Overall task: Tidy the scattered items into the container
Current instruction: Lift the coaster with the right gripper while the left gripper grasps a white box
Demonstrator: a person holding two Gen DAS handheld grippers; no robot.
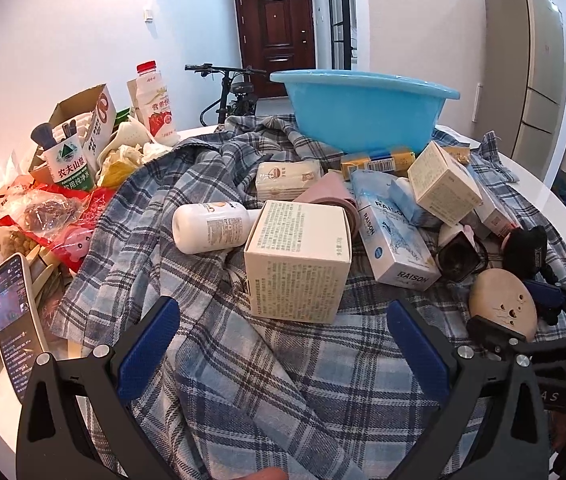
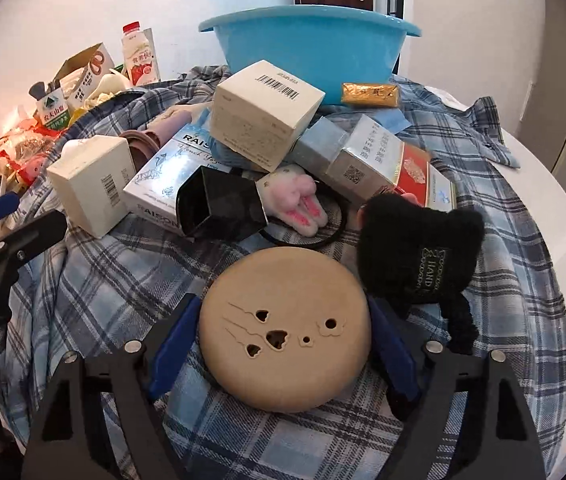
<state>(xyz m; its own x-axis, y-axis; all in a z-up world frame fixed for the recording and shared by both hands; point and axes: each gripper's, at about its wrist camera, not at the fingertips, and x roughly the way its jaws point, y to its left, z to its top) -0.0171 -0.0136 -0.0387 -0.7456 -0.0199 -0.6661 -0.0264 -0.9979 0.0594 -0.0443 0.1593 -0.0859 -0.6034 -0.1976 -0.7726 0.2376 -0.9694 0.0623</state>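
Clutter lies heaped on the plaid cloth (image 2: pixel 95 280) in front of the blue basin (image 2: pixel 311 46), which sits at the far side of the desk (image 2: pixel 563 216) ready to take it all. My right claw (image 2: pixel 283 350) tilts steeply down, part-open astride the tan round disc (image 2: pixel 285 332) nearest me; whether its pads (image 2: pixel 171 344) press yet I cannot tell. My left claw (image 1: pixel 283 356) hangs wide open and empty, short of the cream box (image 1: pixel 299 264).

The worktop (image 2: pixel 555 216) is white with a rounded edge. A blue plaid cloth (image 2: pixel 115 280) is spread directly over most of it. At the left edge, off the cloth, a smartphone (image 1: pixel 15 320) and snack bags (image 1: pixel 39 216) lie on the bare surface.
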